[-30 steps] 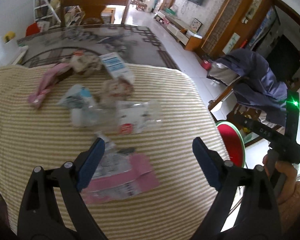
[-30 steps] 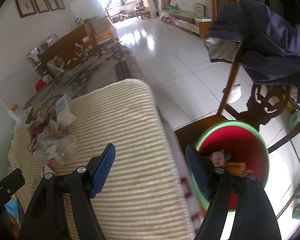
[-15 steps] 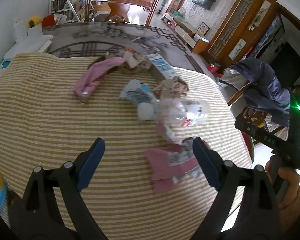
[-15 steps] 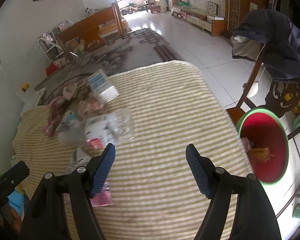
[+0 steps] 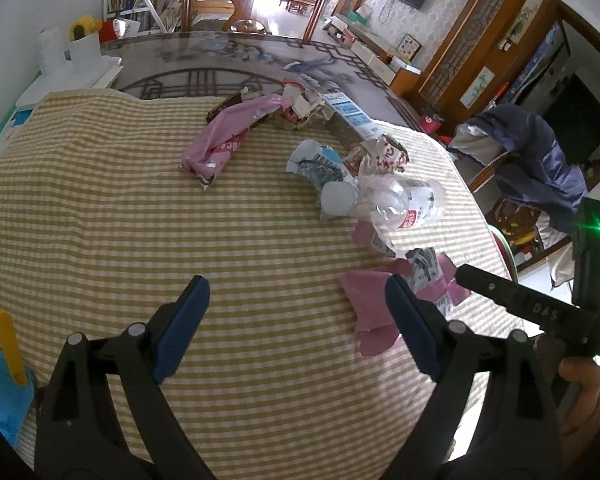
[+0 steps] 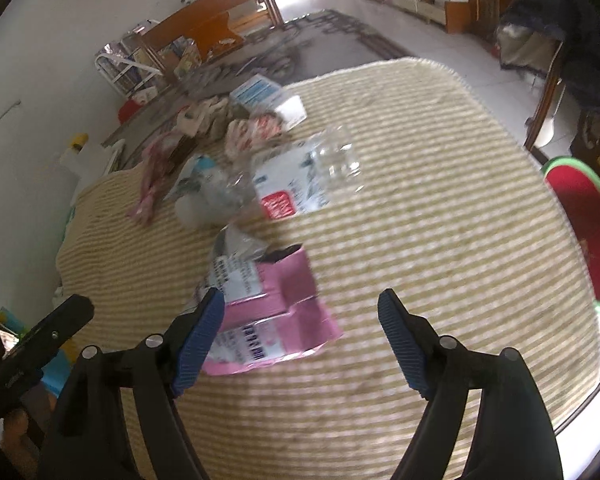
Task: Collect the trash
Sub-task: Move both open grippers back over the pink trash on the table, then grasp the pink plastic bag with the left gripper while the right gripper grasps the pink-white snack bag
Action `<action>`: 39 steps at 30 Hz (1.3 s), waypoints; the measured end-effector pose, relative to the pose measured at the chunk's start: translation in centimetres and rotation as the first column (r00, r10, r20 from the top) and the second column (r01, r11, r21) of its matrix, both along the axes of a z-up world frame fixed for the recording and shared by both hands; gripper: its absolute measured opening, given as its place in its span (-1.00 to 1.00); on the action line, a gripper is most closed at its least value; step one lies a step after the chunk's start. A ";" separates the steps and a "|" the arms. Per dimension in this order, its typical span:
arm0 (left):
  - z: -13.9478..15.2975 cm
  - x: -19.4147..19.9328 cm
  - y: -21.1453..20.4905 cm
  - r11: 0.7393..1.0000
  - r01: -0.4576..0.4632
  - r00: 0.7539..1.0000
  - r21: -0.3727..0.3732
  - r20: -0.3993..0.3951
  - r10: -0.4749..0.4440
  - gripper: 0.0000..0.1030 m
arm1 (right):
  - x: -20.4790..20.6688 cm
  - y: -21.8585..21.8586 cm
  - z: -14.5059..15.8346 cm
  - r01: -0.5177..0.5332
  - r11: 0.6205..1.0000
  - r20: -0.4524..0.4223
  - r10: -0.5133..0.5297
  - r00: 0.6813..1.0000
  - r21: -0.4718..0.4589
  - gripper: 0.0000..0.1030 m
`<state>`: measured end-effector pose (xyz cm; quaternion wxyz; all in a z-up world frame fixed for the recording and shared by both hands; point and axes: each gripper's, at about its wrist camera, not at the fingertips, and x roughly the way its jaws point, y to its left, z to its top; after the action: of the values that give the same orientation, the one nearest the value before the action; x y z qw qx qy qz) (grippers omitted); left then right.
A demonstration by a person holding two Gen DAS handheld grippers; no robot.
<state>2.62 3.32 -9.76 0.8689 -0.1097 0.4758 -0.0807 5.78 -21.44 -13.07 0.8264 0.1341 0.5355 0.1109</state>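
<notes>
a striped cloth [image 5: 140, 208] is covering the tabletop, and the trash is lying scattered across its far and right side. beyond the tabletop's right edge a red bin [image 6: 588, 232] with a green rim is standing on the floor, near a chair draped with a dark jacket [image 5: 540, 168].

a clear plastic bottle [image 5: 400, 204] with a red and white label is lying on its side in the middle of the pile. just nearer than it, a flattened pink carton [image 6: 268, 312] is lying flat, its edge just beside the right gripper's left finger in the right wrist view. a pink wrapper [image 5: 224, 140] is lying further back to the left, with a blue and white box [image 5: 352, 114] and crumpled paper [image 5: 384, 156] near it.

the left gripper [image 5: 296, 308] is hovering over bare cloth with its blue fingers spread apart and holding nothing. the right gripper [image 6: 300, 320] is hovering above the carton, its fingers likewise spread wide and empty.
</notes>
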 end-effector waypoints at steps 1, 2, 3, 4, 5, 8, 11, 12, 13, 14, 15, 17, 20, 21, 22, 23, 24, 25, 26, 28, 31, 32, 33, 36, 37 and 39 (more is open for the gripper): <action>0.0 -0.1 0.1 1.000 0.002 1.000 0.000 -0.001 -0.002 0.68 | 0.0 0.2 -0.1 -0.007 1.000 -0.006 0.007 1.000 0.013 0.57; -0.1 -0.1 0.2 1.000 0.001 1.000 0.000 -0.002 -0.001 0.68 | 0.0 0.3 -0.1 -0.012 1.000 -0.008 0.012 1.000 0.020 0.57; -0.2 -0.1 0.3 1.000 -0.002 1.000 -0.002 -0.004 0.002 0.68 | 0.0 0.4 -0.2 -0.018 1.000 -0.011 0.018 1.000 0.026 0.61; -0.2 -0.2 0.4 1.000 -0.006 1.000 -0.003 -0.006 0.006 0.68 | 0.0 0.6 -0.3 -0.028 0.999 -0.014 0.029 0.999 0.035 0.69; -0.2 -0.2 0.5 1.000 -0.010 1.000 -0.004 -0.007 0.010 0.68 | 0.0 0.7 -0.4 -0.037 0.998 -0.020 0.038 0.999 0.043 0.72; -0.2 -0.4 1.0 1.000 -0.025 1.000 -0.005 -0.005 0.025 0.68 | 0.1 1.3 -0.9 -0.056 0.997 -0.037 0.058 0.998 0.053 0.74; -0.2 -0.6 1.7 0.999 -0.045 0.999 -0.006 -0.006 0.045 0.68 | 0.3 1.7 -1.2 -0.065 0.995 -0.054 0.069 0.996 0.076 0.74; -0.2 -0.6 1.9 0.999 -0.051 0.999 -0.007 -0.008 0.051 0.68 | 0.3 1.8 -1.3 -0.067 0.994 -0.056 0.072 0.996 0.081 0.75; -0.3 -0.7 2.2 0.998 -0.059 0.998 -0.009 -0.011 0.059 0.68 | 0.4 2.0 -1.3 -0.070 0.994 -0.056 0.075 0.996 0.084 0.75; -0.3 -0.7 2.3 0.998 -0.064 0.998 -0.009 -0.013 0.064 0.68 | 0.4 2.2 -1.2 -0.075 0.993 -0.054 0.080 0.995 0.086 0.75; -0.3 -0.8 2.5 0.997 -0.070 0.997 -0.009 -0.014 0.070 0.68 | 0.5 2.5 -1.2 -0.083 0.993 -0.051 0.088 0.995 0.087 0.75; -0.3 -0.9 2.8 0.997 -0.080 0.997 -0.010 -0.016 0.080 0.68 | 0.5 3.0 -1.1 -0.100 0.991 -0.048 0.105 0.993 0.091 0.76; -0.3 -1.1 3.2 0.996 -0.090 0.996 -0.011 -0.014 0.090 0.68 | 0.6 4.1 -1.3 -0.141 0.985 -0.059 0.147 0.987 0.101 0.82; -0.3 -1.0 3.3 0.996 -0.093 0.996 -0.011 -0.014 0.093 0.68 | 0.5 4.5 -1.4 -0.155 0.983 -0.063 0.162 0.985 0.100 0.82; -0.2 -1.1 3.4 0.995 -0.095 0.995 -0.012 -0.013 0.095 0.68 | 0.5 4.9 -1.6 -0.170 0.981 -0.067 0.177 0.982 0.097 0.82; -0.2 -1.0 3.5 0.995 -0.097 0.995 -0.012 -0.013 0.096 0.68 | 0.4 5.2 -1.7 -0.180 0.979 -0.071 0.187 0.980 0.094 0.82; -0.2 -1.0 3.5 0.995 -0.097 0.995 -0.013 -0.013 0.097 0.68 | 0.3 5.6 -1.9 -0.195 0.977 -0.077 0.202 0.976 0.092 0.82; -0.2 -1.0 3.5 0.995 -0.098 0.995 -0.013 -0.013 0.098 0.68 | 0.2 5.8 -2.0 -0.204 0.975 -0.080 0.212 0.974 0.090 0.82; -0.2 -1.0 3.6 0.995 -0.098 0.995 -0.014 -0.013 0.098 0.68 | 0.2 6.0 -2.0 -0.209 0.974 -0.080 0.216 0.973 0.088 0.82; -0.2 -1.0 3.6 0.995 -0.099 0.995 -0.015 -0.012 0.098 0.68 | 0.0 6.2 -2.2 -0.217 0.973 -0.081 0.224 0.971 0.083 0.59; -0.3 -1.0 4.0 0.994 -0.105 0.994 -0.012 -0.012 0.105 0.68 | 0.0 6.1 -2.6 -0.210 0.970 -0.103 0.223 0.969 0.124 0.08; -0.4 -0.9 4.3 0.994 -0.109 0.994 -0.010 -0.013 0.109 0.68 | 0.0 5.9 -2.7 -0.204 0.969 -0.105 0.219 0.970 0.139 -0.01; -0.4 -0.8 4.7 0.993 -0.114 0.993 -0.009 -0.014 0.114 0.68 | -0.1 5.8 -2.6 -0.198 0.970 -0.105 0.214 0.971 0.141 -0.29; -0.5 0.2 5.7 0.992 -0.129 0.992 0.014 -0.010 0.129 0.68 | -0.2 5.3 -2.7 -0.183 0.971 -0.113 0.201 0.973 0.153 -0.76; -0.5 0.6 5.9 0.991 -0.129 0.992 0.025 -0.008 0.130 0.68 | -0.3 5.1 -2.7 -0.179 0.971 -0.113 0.198 0.974 0.156 -0.76; -0.3 2.5 6.5 0.990 -0.130 0.991 0.046 0.004 0.130 0.68 | -0.5 4.8 -2.6 -0.173 0.972 -0.111 0.192 0.975 0.160 -0.76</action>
<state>5.08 9.87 -10.07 0.8748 -0.1206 0.4691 -0.0130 5.28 -16.59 -15.71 0.7650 0.1525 0.5866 0.2178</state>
